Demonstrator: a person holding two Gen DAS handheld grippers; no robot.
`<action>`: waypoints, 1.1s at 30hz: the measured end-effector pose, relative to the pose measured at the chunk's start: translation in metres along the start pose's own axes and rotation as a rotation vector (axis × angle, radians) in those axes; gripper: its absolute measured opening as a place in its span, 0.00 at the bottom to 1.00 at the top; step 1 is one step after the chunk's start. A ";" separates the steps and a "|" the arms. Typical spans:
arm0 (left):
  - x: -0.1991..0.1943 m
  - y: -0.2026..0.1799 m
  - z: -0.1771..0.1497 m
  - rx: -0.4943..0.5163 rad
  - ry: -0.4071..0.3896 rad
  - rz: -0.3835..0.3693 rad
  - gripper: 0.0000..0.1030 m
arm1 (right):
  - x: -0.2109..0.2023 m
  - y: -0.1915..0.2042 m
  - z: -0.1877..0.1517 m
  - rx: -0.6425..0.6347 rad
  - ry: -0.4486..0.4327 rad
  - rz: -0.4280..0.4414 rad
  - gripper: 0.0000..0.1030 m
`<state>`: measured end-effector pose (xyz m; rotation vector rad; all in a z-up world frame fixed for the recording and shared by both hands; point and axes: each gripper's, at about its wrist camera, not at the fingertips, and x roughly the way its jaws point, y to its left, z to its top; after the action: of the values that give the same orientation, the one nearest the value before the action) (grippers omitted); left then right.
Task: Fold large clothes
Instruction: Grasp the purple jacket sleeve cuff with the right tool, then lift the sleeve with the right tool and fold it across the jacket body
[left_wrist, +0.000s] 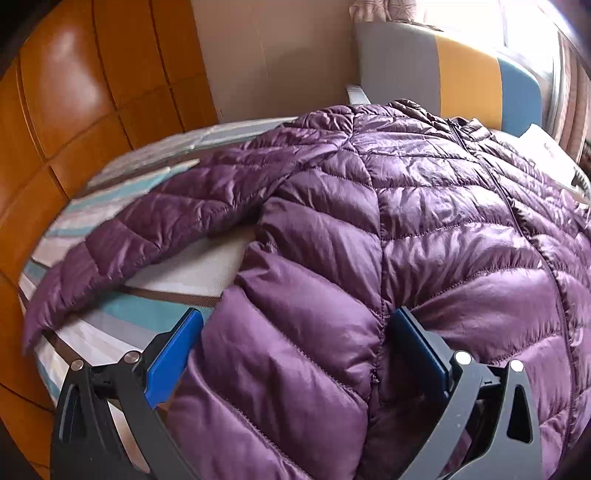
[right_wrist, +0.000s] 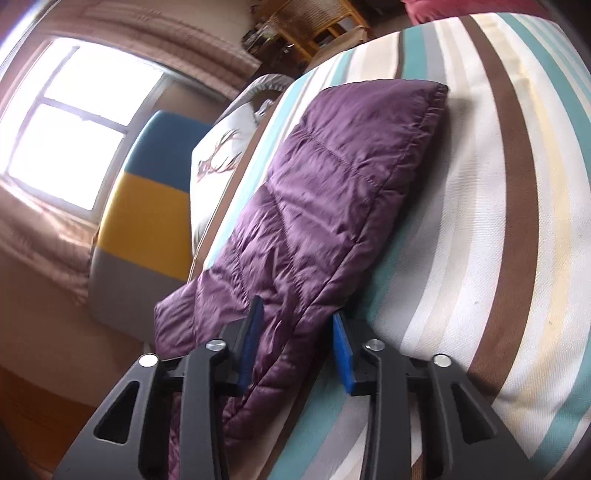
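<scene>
Two claws work one purple puffer jacket (left_wrist: 369, 229) spread on the striped bed (left_wrist: 147, 317).
Its near hem bulges between the left gripper (left_wrist: 295, 354), whose jaws stand wide and grip nothing; its right sleeve (right_wrist: 314, 206) sits pinched in the right gripper (right_wrist: 295, 336), jaws narrow. A clean fold probably needs both layers caught before lifting that sleeve leftward across the body.

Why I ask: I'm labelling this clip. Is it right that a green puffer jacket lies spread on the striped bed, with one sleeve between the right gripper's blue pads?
Not quite: the puffer jacket is purple, not green, as both wrist views show. The rest holds: it lies spread on the striped bed, and one sleeve runs between the right gripper's blue pads.
</scene>
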<state>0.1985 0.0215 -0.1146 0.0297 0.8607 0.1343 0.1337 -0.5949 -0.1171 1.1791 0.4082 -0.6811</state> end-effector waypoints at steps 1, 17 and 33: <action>0.002 0.002 0.000 -0.013 0.007 -0.015 0.98 | 0.001 -0.002 0.001 0.020 -0.009 0.000 0.26; 0.003 0.003 0.003 -0.023 0.041 0.010 0.98 | -0.010 -0.004 0.002 -0.025 -0.066 -0.053 0.09; 0.009 0.013 0.004 -0.054 0.025 0.023 0.98 | -0.026 0.149 -0.082 -0.869 -0.200 -0.128 0.09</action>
<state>0.2062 0.0353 -0.1180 -0.0128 0.8818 0.1794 0.2196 -0.4783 -0.0239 0.2622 0.5372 -0.6226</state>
